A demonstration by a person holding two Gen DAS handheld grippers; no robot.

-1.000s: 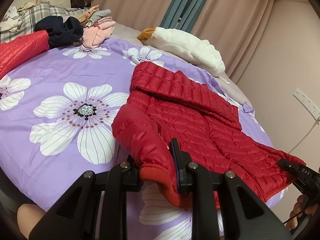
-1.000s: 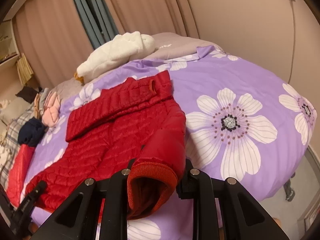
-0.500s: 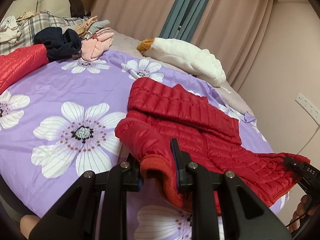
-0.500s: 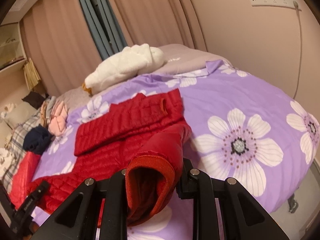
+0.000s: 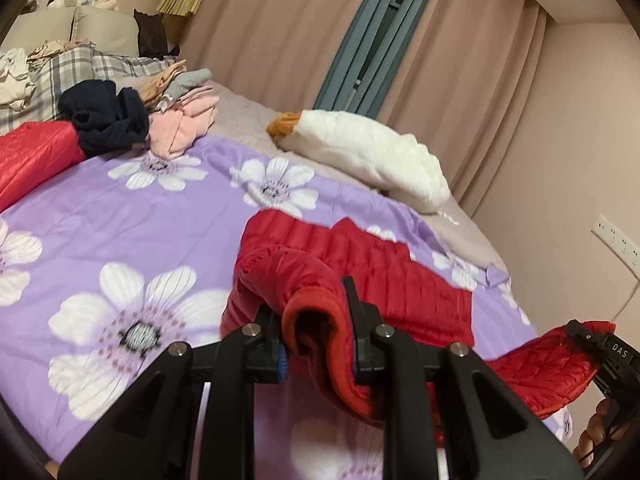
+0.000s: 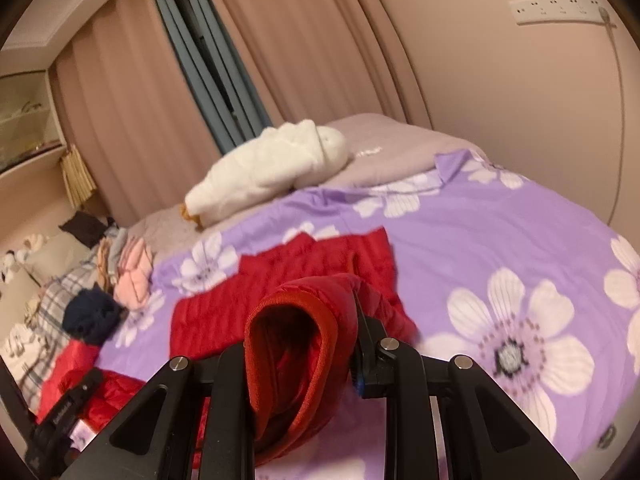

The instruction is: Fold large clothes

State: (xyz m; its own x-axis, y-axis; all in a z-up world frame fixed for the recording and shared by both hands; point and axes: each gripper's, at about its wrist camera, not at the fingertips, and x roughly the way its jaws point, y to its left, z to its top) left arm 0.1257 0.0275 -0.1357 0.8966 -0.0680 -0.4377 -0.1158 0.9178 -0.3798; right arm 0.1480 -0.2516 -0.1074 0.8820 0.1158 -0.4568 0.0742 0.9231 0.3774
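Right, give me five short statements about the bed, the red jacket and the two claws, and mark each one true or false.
1. The left claw is shut on a ribbed cuff of the red puffer jacket. True.
2. The right claw hangs open with nothing in it. False: it is shut on the jacket's other cuff.
3. The bedspread is purple with large white flowers. True.
4. The white fluffy garment lies on top of the red jacket. False: it lies apart, farther up the bed near the curtains.
5. The dark navy garment sits beside a pink garment in the far pile. True.
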